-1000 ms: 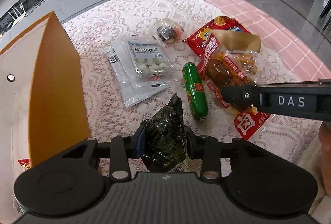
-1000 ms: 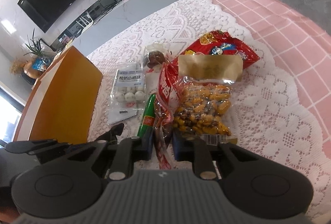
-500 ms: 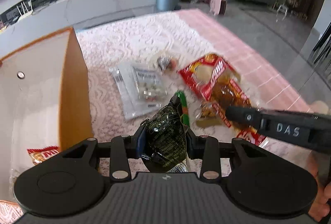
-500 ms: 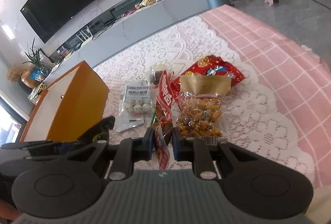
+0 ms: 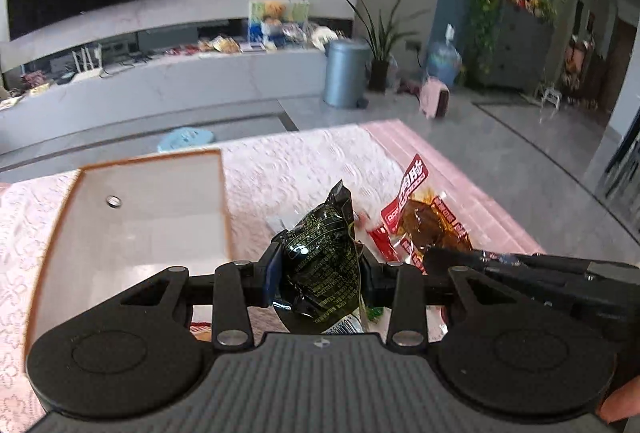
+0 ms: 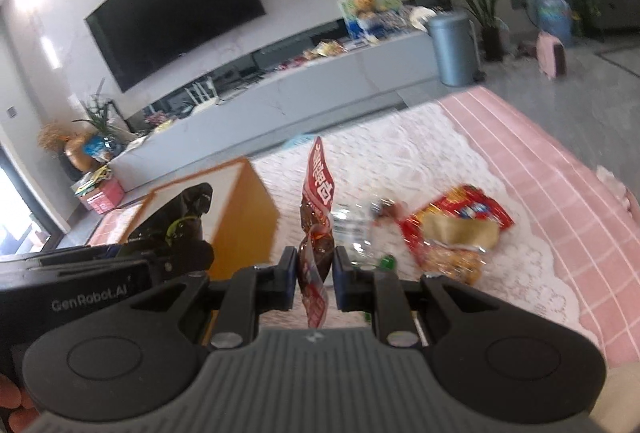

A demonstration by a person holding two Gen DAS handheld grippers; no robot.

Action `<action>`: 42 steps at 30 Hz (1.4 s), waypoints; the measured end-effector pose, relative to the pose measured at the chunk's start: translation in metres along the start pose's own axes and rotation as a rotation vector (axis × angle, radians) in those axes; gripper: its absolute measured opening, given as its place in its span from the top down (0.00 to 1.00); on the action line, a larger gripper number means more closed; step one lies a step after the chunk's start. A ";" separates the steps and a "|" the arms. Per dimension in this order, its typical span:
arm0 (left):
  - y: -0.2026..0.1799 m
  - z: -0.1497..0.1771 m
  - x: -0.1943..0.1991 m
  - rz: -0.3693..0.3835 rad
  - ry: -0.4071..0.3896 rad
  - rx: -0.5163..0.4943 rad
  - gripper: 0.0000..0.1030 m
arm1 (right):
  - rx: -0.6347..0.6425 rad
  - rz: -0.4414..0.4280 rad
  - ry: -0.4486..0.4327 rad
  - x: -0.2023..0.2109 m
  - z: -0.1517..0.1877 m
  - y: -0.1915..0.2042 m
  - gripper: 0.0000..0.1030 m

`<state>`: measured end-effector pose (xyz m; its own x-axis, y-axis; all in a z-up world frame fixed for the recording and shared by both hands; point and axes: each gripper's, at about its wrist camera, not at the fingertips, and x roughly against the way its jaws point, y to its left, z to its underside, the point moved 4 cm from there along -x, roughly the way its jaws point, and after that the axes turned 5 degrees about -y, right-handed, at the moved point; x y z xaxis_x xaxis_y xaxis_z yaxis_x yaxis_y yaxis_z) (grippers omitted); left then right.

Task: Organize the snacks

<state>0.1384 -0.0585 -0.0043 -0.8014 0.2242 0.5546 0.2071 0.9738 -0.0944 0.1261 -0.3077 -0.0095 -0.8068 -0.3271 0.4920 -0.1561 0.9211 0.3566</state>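
Jaws of the left gripper (image 5: 320,269) are pinching a dark green packet (image 5: 322,253); those of the right gripper (image 6: 316,273) are squeezing a red packet (image 6: 316,217), both held above the table (image 6: 520,169). Blur is hiding the snacks lying near its right edge. Only the left view is looking into the orange box (image 5: 132,217), whose bottom is cut off.
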 end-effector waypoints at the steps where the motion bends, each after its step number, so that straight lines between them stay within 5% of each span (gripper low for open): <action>1: 0.005 -0.002 0.005 -0.005 -0.010 0.006 0.58 | 0.006 -0.005 -0.003 0.001 -0.002 0.006 0.85; 20: 0.106 -0.028 0.030 -0.176 -0.058 0.044 0.58 | 0.154 -0.199 0.059 -0.026 -0.006 0.134 0.85; 34: 0.165 0.016 -0.017 -0.239 0.194 0.008 0.58 | 0.322 -0.227 0.265 -0.102 0.029 0.195 0.85; 42: 0.178 0.036 -0.039 -0.230 0.316 -0.014 0.58 | 0.425 -0.171 0.388 -0.143 0.050 0.204 0.85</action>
<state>0.1864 0.1077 -0.0728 -0.6161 -0.0247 0.7873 0.0516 0.9961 0.0716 0.1813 -0.0629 -0.0468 -0.4957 -0.4580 0.7379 -0.5440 0.8261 0.1472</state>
